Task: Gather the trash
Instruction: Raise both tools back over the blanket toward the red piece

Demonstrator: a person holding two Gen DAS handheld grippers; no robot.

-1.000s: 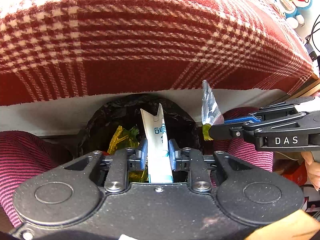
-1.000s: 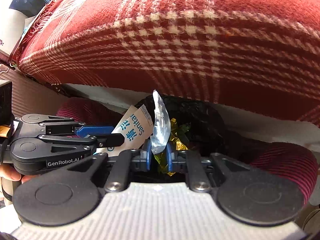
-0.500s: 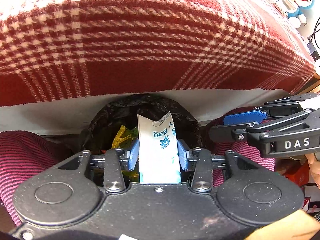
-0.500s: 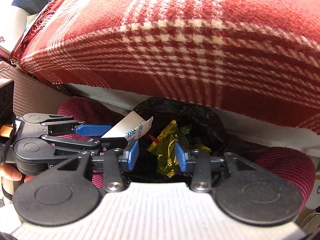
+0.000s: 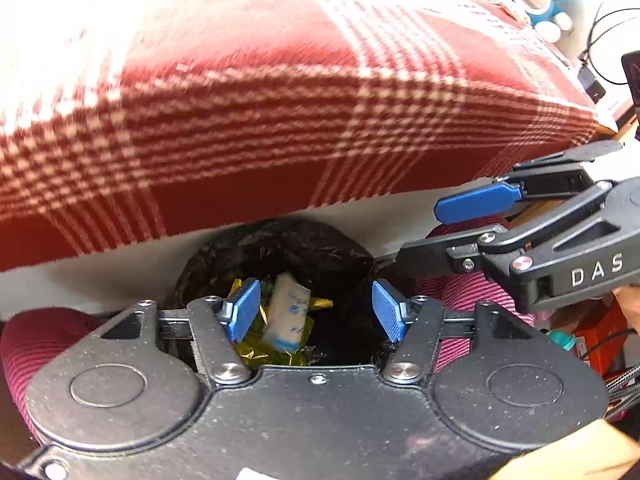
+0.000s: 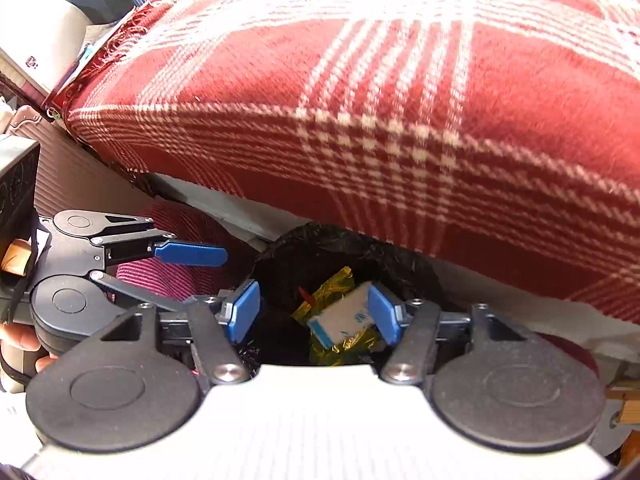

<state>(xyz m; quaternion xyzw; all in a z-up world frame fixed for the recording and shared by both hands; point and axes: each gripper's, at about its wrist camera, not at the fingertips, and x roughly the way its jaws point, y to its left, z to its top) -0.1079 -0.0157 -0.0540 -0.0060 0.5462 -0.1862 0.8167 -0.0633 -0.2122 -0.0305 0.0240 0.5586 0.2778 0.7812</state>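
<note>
Both grippers' jaws opening, empty, above the bin (image 5: 280, 240); white packet (image 5: 286, 312) seemingly clear below

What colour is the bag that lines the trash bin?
Black; the bag shows best in the left wrist view.

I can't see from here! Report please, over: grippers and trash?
Left gripper, right gripper jaws opening, both empty. White packet lies on gold wrappers inside black bin bag. Nothing in the way.
</note>
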